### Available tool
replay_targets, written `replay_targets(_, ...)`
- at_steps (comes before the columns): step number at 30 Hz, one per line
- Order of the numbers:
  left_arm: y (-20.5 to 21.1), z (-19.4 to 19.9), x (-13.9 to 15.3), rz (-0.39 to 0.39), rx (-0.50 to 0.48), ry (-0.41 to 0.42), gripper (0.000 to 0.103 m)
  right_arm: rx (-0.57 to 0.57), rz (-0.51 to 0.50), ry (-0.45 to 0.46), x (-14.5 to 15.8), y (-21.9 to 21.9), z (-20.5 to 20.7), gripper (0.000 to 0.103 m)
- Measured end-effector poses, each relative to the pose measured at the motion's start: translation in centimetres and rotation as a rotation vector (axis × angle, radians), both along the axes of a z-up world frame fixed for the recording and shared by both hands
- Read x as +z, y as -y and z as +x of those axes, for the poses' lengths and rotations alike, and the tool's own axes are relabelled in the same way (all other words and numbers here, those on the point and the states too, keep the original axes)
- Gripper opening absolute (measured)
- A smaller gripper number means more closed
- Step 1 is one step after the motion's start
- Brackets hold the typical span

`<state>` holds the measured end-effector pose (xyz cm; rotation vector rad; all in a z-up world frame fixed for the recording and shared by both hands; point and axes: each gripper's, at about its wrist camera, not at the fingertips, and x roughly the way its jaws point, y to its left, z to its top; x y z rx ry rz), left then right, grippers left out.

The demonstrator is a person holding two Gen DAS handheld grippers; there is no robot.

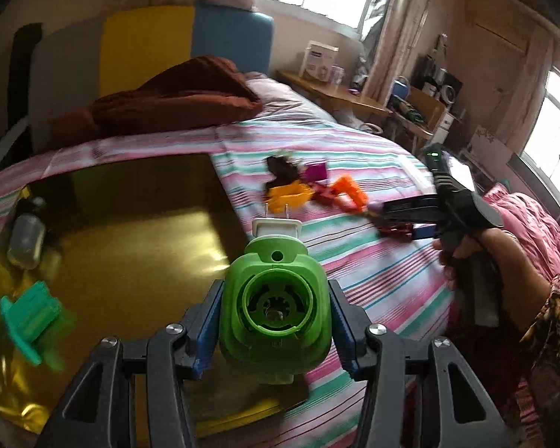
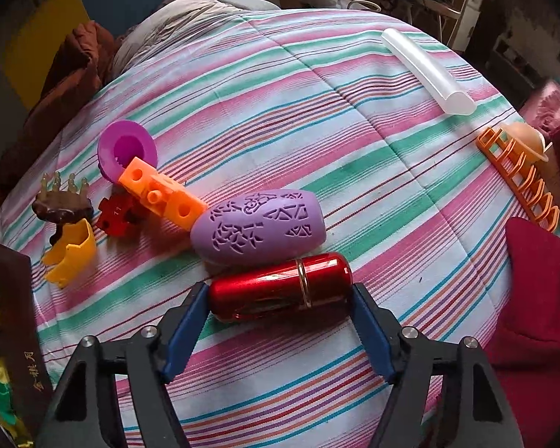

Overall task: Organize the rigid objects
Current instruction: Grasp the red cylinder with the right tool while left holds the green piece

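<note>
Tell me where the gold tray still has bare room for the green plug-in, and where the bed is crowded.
The gold tray is bare across its middle and far side, between the grey bottle and teal piece at its left and its bed-side edge. The crowded spot is the toy cluster around the purple egg and red capsule.

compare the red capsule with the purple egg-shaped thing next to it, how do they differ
The red capsule is glossy and metallic with a gold band; the purple egg-shaped piece is matte with cut-out patterns. The capsule is slimmer and cylindrical, the egg fatter and tapered. The capsule lies between the right claw's fingers; the egg lies free. Both lie sideways on the striped quilt.
</note>
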<state>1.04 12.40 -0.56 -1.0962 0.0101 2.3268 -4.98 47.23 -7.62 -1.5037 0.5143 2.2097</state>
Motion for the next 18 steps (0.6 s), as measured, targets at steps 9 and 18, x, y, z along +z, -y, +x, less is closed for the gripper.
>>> replay_targets(9,5.4,-0.7,-1.9,-0.039,0.095,0.051,0.053,0.024,-0.037,-0.022,0.0,0.9,-0.4,0.075)
replay_targets(18,9.6,-1.4,-2.8,-0.084,0.143,0.061,0.053,0.061,-0.158,-0.088,0.4,1.5,-0.1,0.075)
